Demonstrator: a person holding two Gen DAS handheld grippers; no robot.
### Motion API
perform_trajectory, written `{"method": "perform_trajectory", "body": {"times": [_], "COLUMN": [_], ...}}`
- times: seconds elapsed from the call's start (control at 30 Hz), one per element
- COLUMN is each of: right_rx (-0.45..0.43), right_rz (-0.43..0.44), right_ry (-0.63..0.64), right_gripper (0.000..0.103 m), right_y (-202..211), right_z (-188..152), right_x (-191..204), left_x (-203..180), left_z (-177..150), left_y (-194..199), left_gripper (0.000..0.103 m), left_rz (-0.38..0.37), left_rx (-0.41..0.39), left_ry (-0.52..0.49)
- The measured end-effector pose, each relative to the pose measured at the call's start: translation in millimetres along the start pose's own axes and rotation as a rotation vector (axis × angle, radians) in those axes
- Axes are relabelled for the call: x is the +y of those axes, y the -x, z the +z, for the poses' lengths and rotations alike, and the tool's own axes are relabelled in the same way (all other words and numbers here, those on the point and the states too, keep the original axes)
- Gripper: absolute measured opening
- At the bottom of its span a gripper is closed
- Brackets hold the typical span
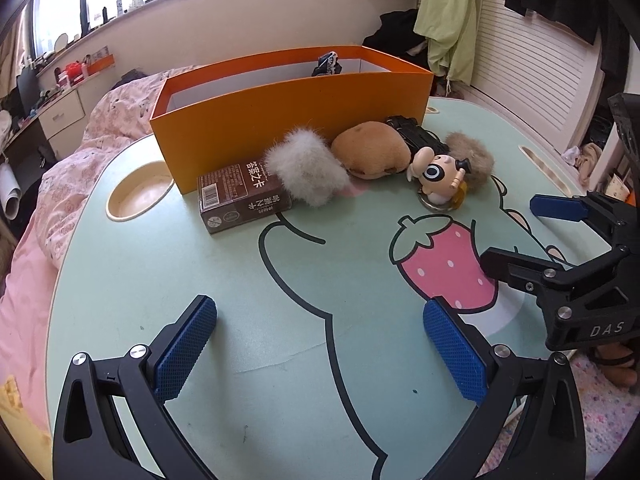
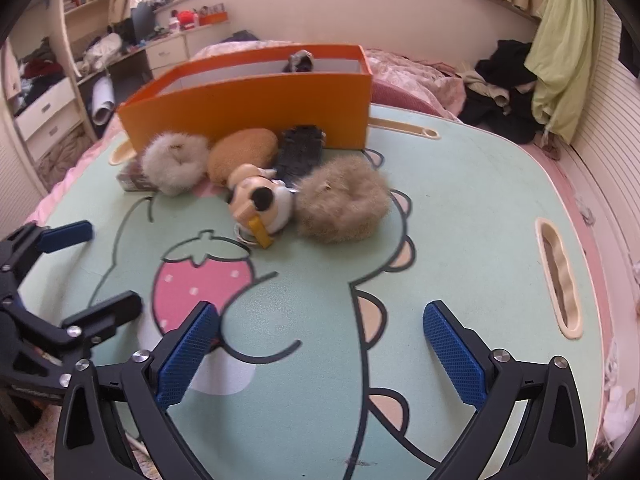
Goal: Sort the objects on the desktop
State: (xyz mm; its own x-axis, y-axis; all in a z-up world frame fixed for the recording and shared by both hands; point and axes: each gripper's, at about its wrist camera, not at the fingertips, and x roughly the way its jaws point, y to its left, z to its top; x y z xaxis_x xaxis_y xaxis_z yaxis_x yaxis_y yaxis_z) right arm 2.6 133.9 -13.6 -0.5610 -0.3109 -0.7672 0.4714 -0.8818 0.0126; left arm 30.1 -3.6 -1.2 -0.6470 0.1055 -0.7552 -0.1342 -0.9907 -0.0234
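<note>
**Both tongs released, the row of clutter waiting at the box**

I have both grippers hovering over the mint table [image 1: 240, 280], pointed down toward the far side. My left gripper [image 1: 320, 344] is spread wide with nothing between its blue pads; my right gripper [image 2: 320, 344] is likewise released and empty.

The things to sort lie in a row along the near wall of the orange box [image 1: 288, 120]. From my left camera they run from 11 to 1 o'clock: brown carton [image 1: 244, 202], white fur scrunchie [image 1: 306, 170], tan plush pad [image 1: 372, 154], a black gadget [image 1: 418, 134], cartoon figurine [image 1: 436, 178] and brown fur scrunchie [image 1: 474, 160]. One dark item already shows above the box rim.

From my right camera the brown fur scrunchie [image 2: 344, 204] lies dead ahead at 12 o'clock, with the figurine [image 2: 260, 204] just at its 9 o'clock, touching it. I judge the right hand nearer to that scrunchie, the left nearer to the carton, whose long axis runs roughly along the box wall.

Bare table lies open between tongs and row. The tight spots are the box wall right behind and the neighbours pressed together.
</note>
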Motion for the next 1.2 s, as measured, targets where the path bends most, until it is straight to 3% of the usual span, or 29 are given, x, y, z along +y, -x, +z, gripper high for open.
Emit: {"method": "perform_trajectory", "body": {"times": [0.07, 0.13, 0.23, 0.27, 0.33, 0.47, 0.57, 0.73, 0.83, 0.97, 1.07, 1.2], "right_rx": [-0.044, -0.087, -0.104, -0.097, -0.077, -0.004, 0.006, -0.024, -0.058, -0.058, -0.05, -0.044], "right_rz": [0.033, 0.067, 0.093, 0.091, 0.079, 0.082, 0.093, 0.176, 0.222, 0.238, 0.245, 0.242], "right_ry": [0.001, 0.005, 0.03, 0.047, 0.064, 0.054, 0.071, 0.062, 0.032, 0.018, 0.007, 0.001], "right_gripper": [0.086, 0.085, 0.063, 0.055, 0.05, 0.035, 0.033, 0.033, 0.033, 0.033, 0.033, 0.033], "right_y": [9.9, 18.2, 18.2, 14.6, 4.4, -21.6, -23.1, -7.0, 5.5, 10.2, 8.9, 8.7], "right_z": [5.9, 18.0, 37.6, 44.3, 53.6, 57.7, 54.5, 42.8, 36.3, 30.5, 29.5, 27.7], "right_x": [1.9, 5.2, 13.1, 17.0, 22.1, 23.8, 24.9, 23.7, 18.8, 16.0, 15.7, 16.1], "left_x": [-0.7, -1.5, 8.9, 15.1, 28.6, 48.1, 58.1, 65.4, 57.9, 47.9, 38.0, 27.6], "left_z": [-0.2, -1.0, -0.9, -0.3, 2.4, 10.9, 22.1, 44.9, 51.2, 60.3, 64.4, 65.3], "left_y": [0.6, 1.4, 6.9, 9.6, 16.4, 39.2, 43.3, 7.2, -16.2, -34.6, -43.8, -43.1], "left_gripper": [0.103, 0.103, 0.103, 0.103, 0.103, 0.103, 0.103, 0.103, 0.091, 0.074, 0.069, 0.068], "left_rz": [-0.004, -0.008, -0.065, -0.092, -0.108, -0.05, -0.053, -0.032, 0.034, 0.05, 0.0, 0.012], "left_rx": [0.0, 0.0, -0.031, -0.04, -0.063, -0.159, -0.189, -0.105, -0.049, 0.007, 0.032, 0.024], "left_ry": [-0.007, -0.013, 0.062, 0.1, 0.156, 0.173, 0.178, 0.198, 0.147, 0.095, 0.069, 0.028]}}
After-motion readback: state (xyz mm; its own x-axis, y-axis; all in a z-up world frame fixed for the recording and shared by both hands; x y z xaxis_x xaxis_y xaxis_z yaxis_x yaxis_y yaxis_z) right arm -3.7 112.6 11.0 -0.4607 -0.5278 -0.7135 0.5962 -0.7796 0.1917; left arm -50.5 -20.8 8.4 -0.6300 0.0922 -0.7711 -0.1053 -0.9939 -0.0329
